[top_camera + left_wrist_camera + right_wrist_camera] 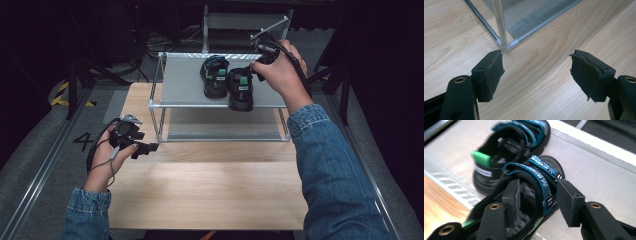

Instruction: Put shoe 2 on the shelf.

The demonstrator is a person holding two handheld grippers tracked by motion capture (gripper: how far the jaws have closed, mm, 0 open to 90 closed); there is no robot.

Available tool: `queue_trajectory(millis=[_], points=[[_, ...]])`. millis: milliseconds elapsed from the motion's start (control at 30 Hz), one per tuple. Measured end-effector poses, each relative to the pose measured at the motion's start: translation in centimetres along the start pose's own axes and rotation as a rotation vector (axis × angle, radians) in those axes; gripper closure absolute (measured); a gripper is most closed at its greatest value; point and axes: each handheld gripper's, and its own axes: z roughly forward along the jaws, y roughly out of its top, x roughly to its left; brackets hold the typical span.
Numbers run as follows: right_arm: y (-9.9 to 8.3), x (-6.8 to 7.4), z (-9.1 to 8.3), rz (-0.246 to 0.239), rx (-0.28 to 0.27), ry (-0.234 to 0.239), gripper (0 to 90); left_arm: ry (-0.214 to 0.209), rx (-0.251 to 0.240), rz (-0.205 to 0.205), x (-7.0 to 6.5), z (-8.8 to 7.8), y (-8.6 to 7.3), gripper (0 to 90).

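Observation:
Two black sandals with blue straps and green heel tabs stand side by side on the top shelf (182, 85) of a small metal rack. The left sandal (215, 77) sits farther back; the right sandal (241, 91) has its heel at the shelf's front rail. My right gripper (257, 67) is over the right sandal (534, 173) and open. One jaw is inside the sandal and the other outside its strapped side, with a gap at the inner pad. The other sandal (509, 147) lies just beyond. My left gripper (150, 147) hovers open and holds nothing (536, 72) over the wooden table, near the rack's front left foot (507, 46).
The rack has a lower shelf (225, 129) with nothing on it and thin corner posts (161, 120). The wooden table (210, 190) spreads out in front of the rack. Dark floor, cables and metal rails surround the table.

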Motion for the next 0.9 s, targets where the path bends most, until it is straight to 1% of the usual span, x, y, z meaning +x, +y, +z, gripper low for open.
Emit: queue_trajectory(millis=[67,100,133,167,233,267,333,367,400,433,467,533,567,667,767,800,900], points=[[-0.1,0.1,-0.3,-0.003,-0.009,0.003,54.1,-0.003,0.001,0.004,0.0,0.1,0.1,26.2],[-0.3,0.5,-1.5,-0.016,-0.037,0.001,54.1,-0.009,0.003,0.009,-0.1,0.4,0.3,26.2],[-0.3,0.6,-1.9,-0.021,-0.047,0.004,54.1,-0.009,0.003,0.009,-0.1,0.4,0.3,26.2],[-0.3,0.6,-1.9,-0.021,-0.047,0.004,54.1,-0.014,0.013,0.012,-0.1,0.5,0.3,26.2],[-0.6,0.9,-3.0,-0.035,-0.077,0.003,54.1,-0.015,0.02,0.015,-0.2,0.7,0.5,26.1],[-0.8,1.1,-3.7,-0.038,-0.09,0.009,54.1,-0.015,0.02,0.022,-0.2,0.8,0.6,26.1],[-1.3,1.4,-4.6,-0.04,-0.103,0.02,54.5,-0.02,0.019,0.018,-0.2,0.8,0.7,26.1],[-1.7,1.6,-5.0,-0.04,-0.112,0.028,54.7,-0.02,0.017,0.024,-0.2,0.9,0.8,26.1],[-2.0,1.8,-5.4,-0.036,-0.115,0.038,55.0,-0.019,0.021,0.029,-0.2,0.9,0.8,26.0],[-2.5,1.9,-5.7,-0.029,-0.119,0.056,56.3,-0.022,0.022,0.026,-0.3,0.9,0.9,26.0],[-2.8,2.0,-5.9,-0.029,-0.118,0.062,58.2,-0.02,0.021,0.033,-0.3,1.0,0.9,26.0],[-3.7,2.4,-6.2,-0.04,-0.106,0.072,61.2,-0.022,0.027,0.031,-0.4,1.1,1.0,25.9],[-4.3,2.6,-6.3,-0.045,-0.103,0.084,63.3,-0.021,0.029,0.036,-0.4,1.2,1.0,25.9],[-5.6,3.2,-6.4,-0.053,-0.101,0.113,67.5,-0.022,0.028,0.031,-0.4,1.3,1.0,25.8],[-7.0,3.7,-6.1,-0.051,-0.097,0.155,71.6,-0.023,0.033,0.031,-0.4,1.3,1.0,25.7],[-7.0,3.7,-6.1,-0.051,-0.097,0.155,71.6,-0.02,0.033,0.031,-0.5,1.3,1.0,25.7],[-8.2,4.2,-5.4,-0.063,-0.086,0.181,74.2,-0.02,0.036,0.032,-0.4,1.3,1.0,25.7]])
